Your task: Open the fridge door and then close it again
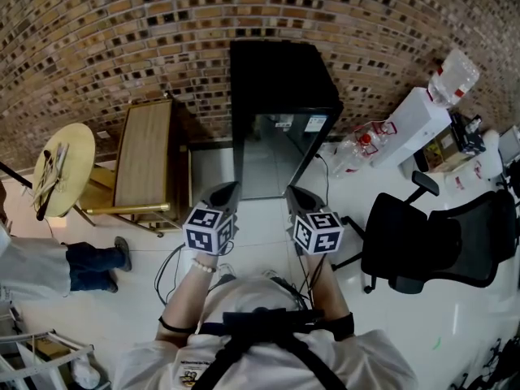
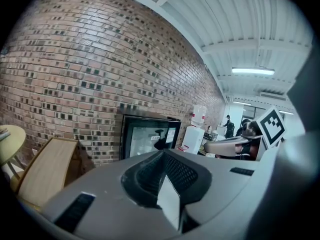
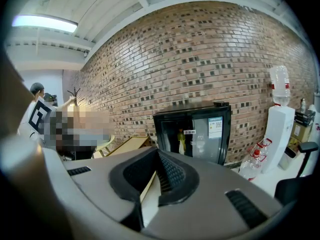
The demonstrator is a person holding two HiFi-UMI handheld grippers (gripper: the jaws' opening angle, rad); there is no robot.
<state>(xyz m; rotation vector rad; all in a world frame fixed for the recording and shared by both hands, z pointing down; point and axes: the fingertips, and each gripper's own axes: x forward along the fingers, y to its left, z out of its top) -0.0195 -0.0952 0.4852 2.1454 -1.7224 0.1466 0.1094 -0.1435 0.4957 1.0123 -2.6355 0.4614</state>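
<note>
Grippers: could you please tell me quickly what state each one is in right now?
Left gripper: closed, holding nothing.
Right gripper: closed, holding nothing.

Brick wall (image 1: 122, 23), glossy white floor (image 1: 406, 323), black office chair (image 1: 431, 242), round yellow table (image 1: 69, 165), ceiling strip light (image 2: 252, 71)

Office, swivel chair (image 1: 431, 242), water dispenser (image 1: 418, 124), brick wall (image 1: 122, 39)

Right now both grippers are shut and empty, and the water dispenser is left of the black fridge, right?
No: the head view shows the water dispenser right of the black fridge. Both the left gripper and right gripper are shut and empty.
</note>
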